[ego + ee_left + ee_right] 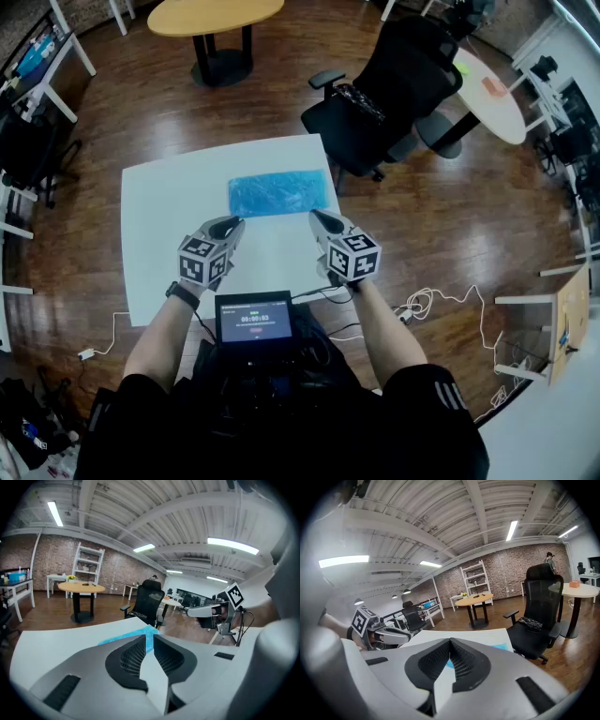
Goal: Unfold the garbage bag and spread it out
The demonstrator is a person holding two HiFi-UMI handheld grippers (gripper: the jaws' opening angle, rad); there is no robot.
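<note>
Left gripper [229, 224] is barely ajar, right gripper [318, 217] closed — both empty — so widen each before pinching near corners of the garbage bag [279, 193].

R tongs [450, 641] shut, above table [479, 634].

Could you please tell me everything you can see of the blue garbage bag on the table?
The garbage bag is blue, crinkled thin plastic, folded flat into a long rectangle. It lies on the white table, near its far edge and right of centre. Only the table touches it: the left tool and right tool hover short of its near edge.
</note>
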